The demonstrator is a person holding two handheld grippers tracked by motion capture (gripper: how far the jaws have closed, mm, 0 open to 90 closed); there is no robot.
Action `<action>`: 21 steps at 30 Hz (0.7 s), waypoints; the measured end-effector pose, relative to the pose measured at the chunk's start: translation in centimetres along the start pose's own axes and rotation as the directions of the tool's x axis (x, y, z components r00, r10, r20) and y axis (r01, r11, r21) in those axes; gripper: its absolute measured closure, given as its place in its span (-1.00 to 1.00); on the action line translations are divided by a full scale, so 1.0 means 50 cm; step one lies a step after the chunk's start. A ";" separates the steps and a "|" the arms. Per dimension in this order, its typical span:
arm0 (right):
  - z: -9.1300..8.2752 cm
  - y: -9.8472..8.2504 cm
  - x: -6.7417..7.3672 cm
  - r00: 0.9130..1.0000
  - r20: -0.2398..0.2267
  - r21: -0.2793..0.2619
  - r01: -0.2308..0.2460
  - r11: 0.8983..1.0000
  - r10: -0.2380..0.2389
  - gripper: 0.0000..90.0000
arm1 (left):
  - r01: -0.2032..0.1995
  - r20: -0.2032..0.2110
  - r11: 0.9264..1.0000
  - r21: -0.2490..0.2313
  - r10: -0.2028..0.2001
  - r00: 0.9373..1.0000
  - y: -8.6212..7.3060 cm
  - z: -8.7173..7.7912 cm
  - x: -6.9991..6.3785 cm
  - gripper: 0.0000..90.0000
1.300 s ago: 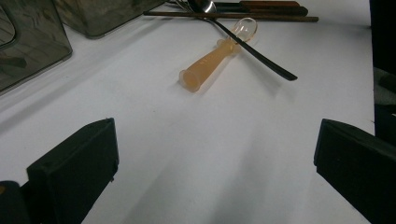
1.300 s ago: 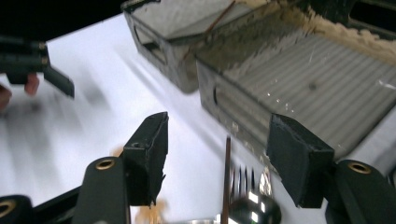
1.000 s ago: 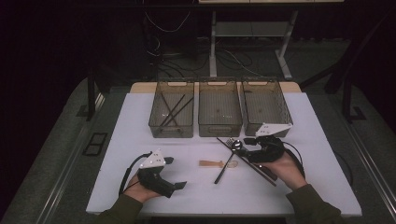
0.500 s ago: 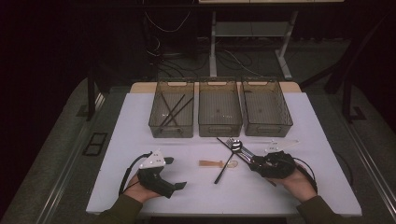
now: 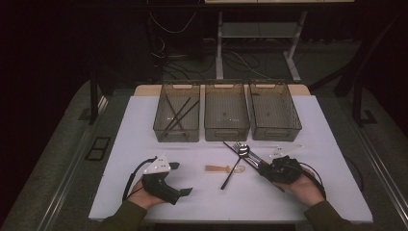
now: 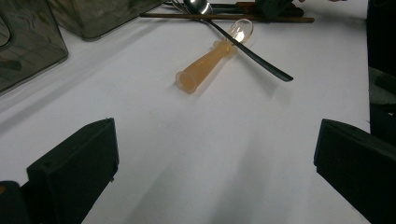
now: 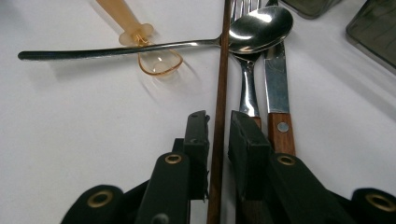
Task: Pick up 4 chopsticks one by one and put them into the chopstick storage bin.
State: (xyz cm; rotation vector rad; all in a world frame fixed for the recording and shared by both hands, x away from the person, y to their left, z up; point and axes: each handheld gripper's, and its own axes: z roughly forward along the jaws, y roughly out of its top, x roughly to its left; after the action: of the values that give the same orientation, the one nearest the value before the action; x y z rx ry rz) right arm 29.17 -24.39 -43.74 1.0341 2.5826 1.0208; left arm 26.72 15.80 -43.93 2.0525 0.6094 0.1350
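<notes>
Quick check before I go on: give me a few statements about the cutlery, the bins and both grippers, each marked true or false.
1. The right gripper has a brown chopstick between its jaws. True; the jaws have just been closing around it, with small gaps showing on both sides.
2. The left gripper holds the orange spoon. False: its jaws stand wide open with nothing between them, and that spoon lies on the table ahead.
3. The left bin has dark sticks in it. True.
4. The metal spoon lies inside the middle bin. False: it lies on the table, its dark handle crossing the orange spoon.
5. A fork and a wooden-handled knife lie beside the chopstick. True.
</notes>
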 end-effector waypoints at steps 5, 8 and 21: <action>0.006 -0.002 0.002 1.000 0.006 0.013 0.015 1.000 -0.015 0.76 | 0.000 0.000 1.000 0.000 0.000 1.000 0.000 0.001 0.000 -1.00; 0.010 -0.001 0.004 1.000 0.008 0.021 0.025 0.999 -0.025 0.77 | 0.001 0.000 1.000 0.000 -0.001 1.000 0.000 0.001 0.000 -1.00; 0.018 -0.004 0.012 0.999 0.032 0.025 0.030 0.999 -0.031 0.88 | -0.006 0.002 1.000 0.007 0.006 1.000 0.000 0.001 -0.001 -1.00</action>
State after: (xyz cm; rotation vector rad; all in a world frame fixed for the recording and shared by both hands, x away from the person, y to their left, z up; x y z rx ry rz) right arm 28.95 -23.61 -44.48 1.0049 2.5828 0.9598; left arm 26.71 15.75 -43.94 2.0608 0.6029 0.1348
